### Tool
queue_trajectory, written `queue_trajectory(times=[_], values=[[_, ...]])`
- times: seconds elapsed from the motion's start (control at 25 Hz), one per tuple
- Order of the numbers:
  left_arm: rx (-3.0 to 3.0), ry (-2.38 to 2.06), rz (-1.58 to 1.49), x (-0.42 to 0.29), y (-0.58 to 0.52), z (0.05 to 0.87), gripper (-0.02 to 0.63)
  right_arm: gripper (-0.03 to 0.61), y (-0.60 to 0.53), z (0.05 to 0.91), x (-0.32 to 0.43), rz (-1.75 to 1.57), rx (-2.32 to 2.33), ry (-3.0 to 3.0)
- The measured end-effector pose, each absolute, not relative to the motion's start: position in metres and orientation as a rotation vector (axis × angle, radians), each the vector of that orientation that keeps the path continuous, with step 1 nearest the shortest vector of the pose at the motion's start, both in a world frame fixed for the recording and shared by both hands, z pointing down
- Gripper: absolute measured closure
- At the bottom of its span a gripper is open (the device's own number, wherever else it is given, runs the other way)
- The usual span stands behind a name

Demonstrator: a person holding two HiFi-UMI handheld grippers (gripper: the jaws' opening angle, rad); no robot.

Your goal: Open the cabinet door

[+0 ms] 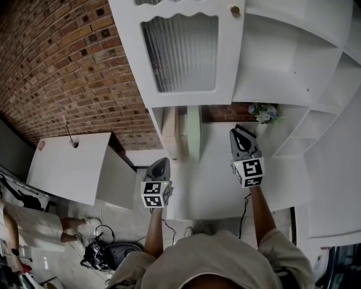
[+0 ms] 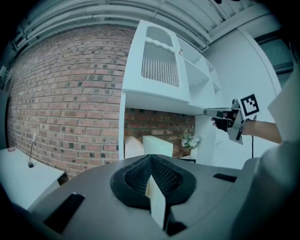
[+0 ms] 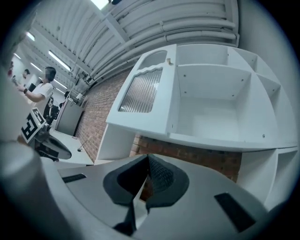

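The white cabinet door point(image 1: 180, 51) has a ribbed glass panel and a small brass knob point(image 1: 234, 10) at its right edge. Right of it are bare white shelves point(image 1: 287, 62). How far the door stands out from the cabinet I cannot tell. My right gripper point(image 1: 242, 133) is raised over the counter below the shelves, jaws together, holding nothing, well short of the knob. My left gripper point(image 1: 160, 165) hangs lower, under the door, also shut and empty. The door point(image 3: 143, 91) and knob point(image 3: 169, 60) show beyond the right gripper point(image 3: 146, 160). The left gripper point(image 2: 150, 159) points at the door point(image 2: 159, 63).
A brick wall point(image 1: 67, 73) runs behind. A white table point(image 1: 70, 163) stands at the left. Pale boxes point(image 1: 192, 132) and a small flower bunch point(image 1: 262, 113) sit in the recess below the door. A person point(image 1: 34, 226) and cables point(image 1: 104, 248) are on the floor at lower left.
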State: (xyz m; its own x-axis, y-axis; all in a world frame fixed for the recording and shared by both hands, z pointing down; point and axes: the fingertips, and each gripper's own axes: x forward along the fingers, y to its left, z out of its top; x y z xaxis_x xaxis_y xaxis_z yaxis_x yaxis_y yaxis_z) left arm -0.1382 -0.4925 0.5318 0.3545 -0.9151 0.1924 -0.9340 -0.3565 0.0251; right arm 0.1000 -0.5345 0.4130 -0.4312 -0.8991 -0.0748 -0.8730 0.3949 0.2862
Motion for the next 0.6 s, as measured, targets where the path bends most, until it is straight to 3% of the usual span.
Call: queue_trajectory(times=[0.6], values=[[2.472,-1.700,0.197,-0.147,-0.491,0.531,0.588,0.565,-0.575,0.307,0.103,-0.642,1.674,-2.560]])
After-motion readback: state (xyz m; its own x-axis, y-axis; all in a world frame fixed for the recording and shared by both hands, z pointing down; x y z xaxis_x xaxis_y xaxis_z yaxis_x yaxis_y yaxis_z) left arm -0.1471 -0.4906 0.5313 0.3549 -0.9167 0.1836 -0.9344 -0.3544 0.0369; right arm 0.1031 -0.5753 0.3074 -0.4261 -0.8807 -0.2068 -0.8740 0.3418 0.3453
